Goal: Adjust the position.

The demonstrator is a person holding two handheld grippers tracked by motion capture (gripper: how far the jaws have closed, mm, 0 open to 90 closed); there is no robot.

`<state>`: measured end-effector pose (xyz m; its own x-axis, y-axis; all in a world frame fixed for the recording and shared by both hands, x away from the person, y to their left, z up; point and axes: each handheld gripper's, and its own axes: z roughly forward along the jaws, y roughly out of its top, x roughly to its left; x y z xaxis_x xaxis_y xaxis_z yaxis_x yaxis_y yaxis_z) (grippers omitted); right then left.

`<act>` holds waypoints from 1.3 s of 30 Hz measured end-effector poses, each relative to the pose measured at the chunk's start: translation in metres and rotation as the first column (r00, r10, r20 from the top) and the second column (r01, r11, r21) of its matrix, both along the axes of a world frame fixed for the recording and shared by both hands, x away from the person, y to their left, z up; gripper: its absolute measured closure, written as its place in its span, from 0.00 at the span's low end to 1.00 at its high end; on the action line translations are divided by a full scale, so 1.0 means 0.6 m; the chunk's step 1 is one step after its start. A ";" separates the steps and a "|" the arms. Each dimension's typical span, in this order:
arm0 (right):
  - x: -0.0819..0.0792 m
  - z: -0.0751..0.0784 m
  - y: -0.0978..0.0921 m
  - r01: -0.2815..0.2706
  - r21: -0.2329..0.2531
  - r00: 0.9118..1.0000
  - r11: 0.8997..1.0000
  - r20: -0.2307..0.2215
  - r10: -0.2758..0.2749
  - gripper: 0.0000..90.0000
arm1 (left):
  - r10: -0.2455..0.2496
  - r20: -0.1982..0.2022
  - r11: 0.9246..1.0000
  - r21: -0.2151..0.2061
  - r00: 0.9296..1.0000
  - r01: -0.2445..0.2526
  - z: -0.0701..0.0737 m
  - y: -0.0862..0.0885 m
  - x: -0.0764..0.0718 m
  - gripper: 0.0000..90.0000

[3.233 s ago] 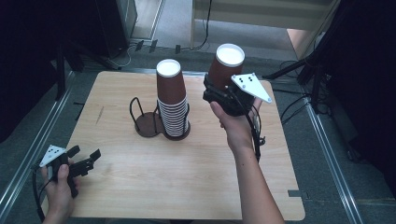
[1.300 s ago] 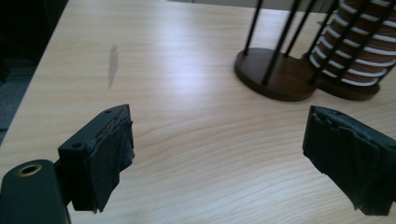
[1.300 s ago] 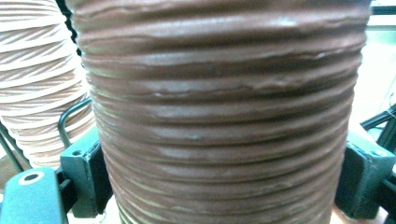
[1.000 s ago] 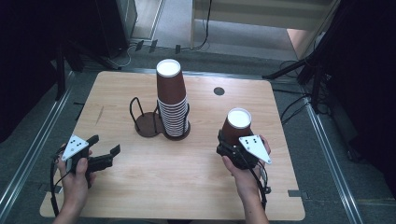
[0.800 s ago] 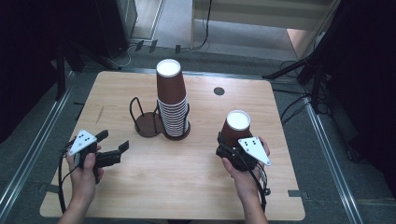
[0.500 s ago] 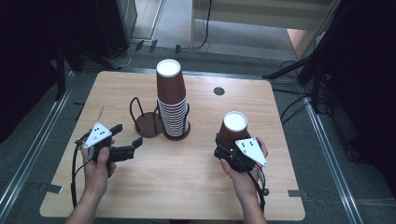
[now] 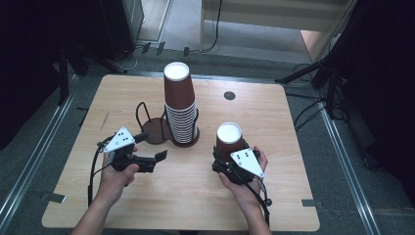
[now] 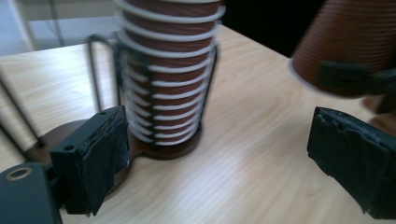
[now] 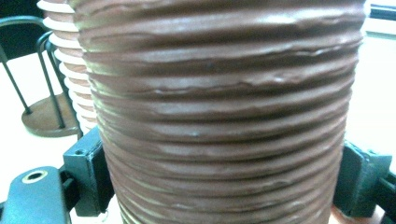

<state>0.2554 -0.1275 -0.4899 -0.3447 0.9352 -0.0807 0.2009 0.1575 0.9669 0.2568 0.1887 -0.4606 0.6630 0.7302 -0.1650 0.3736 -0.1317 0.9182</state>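
Observation:
A tall stack of upside-down brown ribbed paper cups (image 7: 179,105) (image 8: 166,70) stands in a black wire holder (image 7: 152,128) at the table's middle. My right gripper (image 7: 223,164) (image 9: 224,186) is shut on a single upside-down brown cup (image 7: 229,139) (image 9: 224,116), right of the stack and low over the table. That cup (image 8: 345,46) appears in the left gripper view with its rim off the wood. My left gripper (image 7: 152,159) (image 8: 224,163) is open, just in front of the holder's base, with nothing between its pads (image 8: 100,158).
The wooden table (image 7: 293,137) has a small dark hole (image 7: 229,95) at the back right. The holder's left ring (image 7: 144,115) holds no cups. Metal floor rails (image 7: 342,147) run along both sides of the table.
My left gripper moved right and forward from the table's left front to the holder's base. My right gripper came down from the back with the cup, then held nearly still.

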 end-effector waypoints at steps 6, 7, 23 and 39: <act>-0.009 -0.003 0.021 -0.033 -0.037 0.999 0.999 0.012 0.033 0.14 | -0.065 0.006 0.998 0.019 0.998 0.065 0.009 -0.026 -0.011 0.07; -0.010 -0.003 0.024 -0.037 -0.043 0.999 0.998 0.014 0.037 0.14 | -0.069 0.009 0.997 0.025 0.998 0.069 0.009 -0.029 -0.012 0.07; -0.025 -0.024 0.065 -0.081 -0.184 0.994 0.980 0.052 0.092 0.14 | -0.163 -0.019 0.985 0.056 0.987 0.163 0.004 -0.049 -0.017 0.08; -0.041 -0.054 0.106 -0.145 -0.340 0.981 0.929 0.070 0.179 0.14 | -0.202 -0.034 0.972 0.120 0.979 0.205 -0.001 -0.071 -0.024 0.13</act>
